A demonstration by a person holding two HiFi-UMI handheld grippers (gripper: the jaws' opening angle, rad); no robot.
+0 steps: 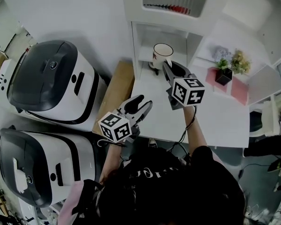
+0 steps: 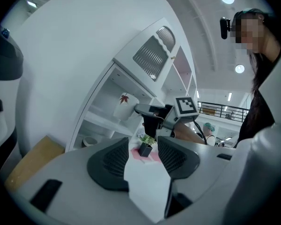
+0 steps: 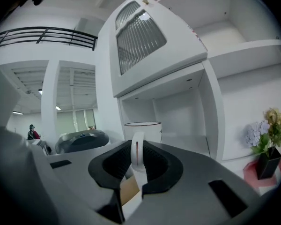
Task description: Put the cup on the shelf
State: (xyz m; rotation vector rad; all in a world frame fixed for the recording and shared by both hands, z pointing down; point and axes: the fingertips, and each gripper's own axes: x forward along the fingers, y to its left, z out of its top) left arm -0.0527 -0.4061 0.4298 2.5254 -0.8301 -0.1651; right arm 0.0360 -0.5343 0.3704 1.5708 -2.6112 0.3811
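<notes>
The white cup (image 1: 162,55), dark at the rim and with a red leaf print (image 2: 124,98), hangs at the mouth of the white shelf's (image 1: 195,40) open compartment. My right gripper (image 1: 169,68) is shut on the cup's handle (image 3: 137,153), and the cup's body (image 3: 144,130) shows just beyond the jaws. Whether the cup rests on the shelf board is hidden. My left gripper (image 1: 141,104) hovers open and empty over the white tabletop (image 1: 215,121), nearer to me and left of the right one; in the left gripper view its fingers (image 2: 108,162) frame the right gripper (image 2: 153,115).
A small potted plant (image 1: 223,72) stands on a pink mat right of the shelf compartment. A small bowl (image 2: 90,141) sits low in the shelf. A wooden board (image 1: 116,92) lies left of the table. Two large white-and-black appliances (image 1: 54,81) fill the left side.
</notes>
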